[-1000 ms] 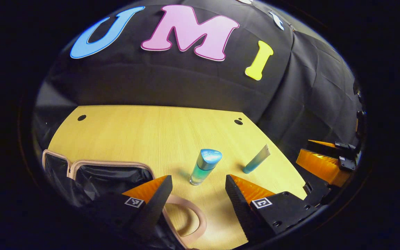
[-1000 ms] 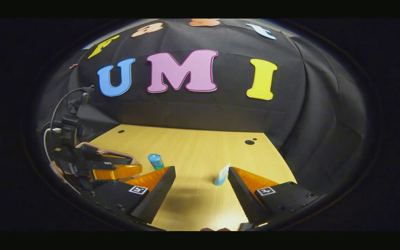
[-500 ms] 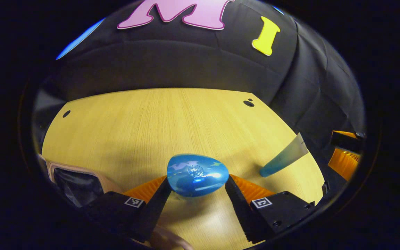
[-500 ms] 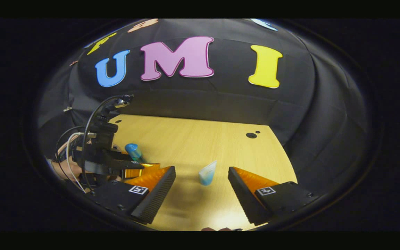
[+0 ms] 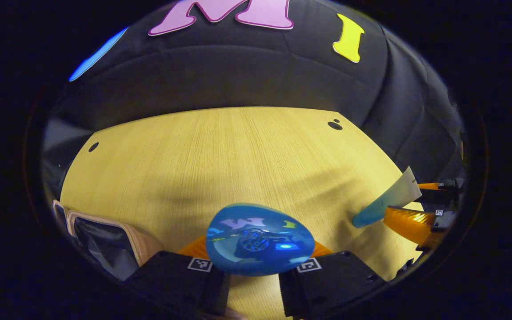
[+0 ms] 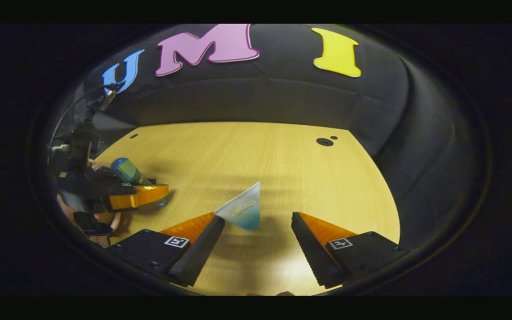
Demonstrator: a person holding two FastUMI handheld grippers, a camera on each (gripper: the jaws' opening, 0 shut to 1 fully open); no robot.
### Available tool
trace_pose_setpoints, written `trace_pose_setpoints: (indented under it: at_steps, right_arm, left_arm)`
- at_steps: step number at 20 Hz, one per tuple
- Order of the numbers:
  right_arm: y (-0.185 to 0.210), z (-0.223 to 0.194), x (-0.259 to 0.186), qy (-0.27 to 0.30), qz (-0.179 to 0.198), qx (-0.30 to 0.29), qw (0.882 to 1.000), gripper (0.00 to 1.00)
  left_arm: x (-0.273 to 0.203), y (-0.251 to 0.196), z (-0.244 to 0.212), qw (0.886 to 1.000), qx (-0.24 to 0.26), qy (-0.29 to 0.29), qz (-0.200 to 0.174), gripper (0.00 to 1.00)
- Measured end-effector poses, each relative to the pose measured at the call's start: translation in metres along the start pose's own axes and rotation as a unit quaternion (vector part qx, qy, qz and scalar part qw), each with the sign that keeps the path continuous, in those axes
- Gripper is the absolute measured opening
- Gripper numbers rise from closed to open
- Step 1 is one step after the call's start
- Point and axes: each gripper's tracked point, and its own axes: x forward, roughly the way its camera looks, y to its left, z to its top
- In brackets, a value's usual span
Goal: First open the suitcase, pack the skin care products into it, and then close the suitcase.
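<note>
A teal bottle with a glossy blue cap stands between the fingers of my left gripper, which is shut on it; the cap hides the contact. In the right gripper view the same bottle leans in that left gripper at the far left. A small blue-to-clear tube stands cap-down on the wooden table, between the fingers of my open right gripper, close to its left finger. The tube also appears at the right of the left gripper view. The open suitcase, pink-rimmed with black lining, lies lower left.
The black cloth wall closes off the table's far side. Small dark holes mark the tabletop's far corners. A hand and cables sit behind the left gripper. Bare wood stretches across the far half of the table.
My left gripper moved onto the bottle and shut on it. My right gripper came forward and down until the tube stood between its open fingers.
</note>
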Motion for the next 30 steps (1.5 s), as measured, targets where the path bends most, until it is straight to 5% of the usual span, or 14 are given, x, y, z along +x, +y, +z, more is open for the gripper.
trace_pose_setpoints:
  at_steps: [3, 5, 12, 18, 21, 25, 30]
  right_arm:
    - [0.008, -0.012, 0.033, 0.035, 0.003, 0.009, 0.999, 0.95]
    - [0.003, -0.014, 0.042, 0.039, -0.018, 0.021, 0.999, 0.4]
    - [0.003, -0.015, 0.011, 0.033, -0.016, 0.028, 0.999, 0.42]
    - [0.024, -0.022, -0.046, 0.006, 0.002, 0.042, 0.999, 0.41]
    - [0.045, -0.017, -0.067, -0.012, 0.02, 0.031, 0.999, 0.41]
    - [0.083, -0.007, -0.083, -0.024, 0.048, 0.025, 0.998, 0.41]
    - [0.127, 0.018, -0.104, -0.057, 0.071, 0.033, 0.995, 0.41]
  left_arm:
    - [0.002, 0.0, -0.004, 1.0, 0.003, 0.011, 0.001, 0.55]
    - [0.002, 0.001, -0.003, 1.0, -0.008, 0.01, 0.001, 0.55]
    - [-0.029, 0.002, -0.011, 0.997, -0.073, 0.018, -0.034, 0.52]
    - [-0.152, 0.017, 0.009, 0.991, -0.09, -0.026, -0.092, 0.48]
    - [-0.202, 0.062, -0.009, 0.991, -0.101, -0.021, -0.087, 0.48]
    - [-0.217, 0.123, -0.082, 0.992, -0.082, 0.089, -0.041, 0.48]
    - [-0.214, 0.157, -0.166, 0.976, -0.08, 0.2, -0.01, 0.53]
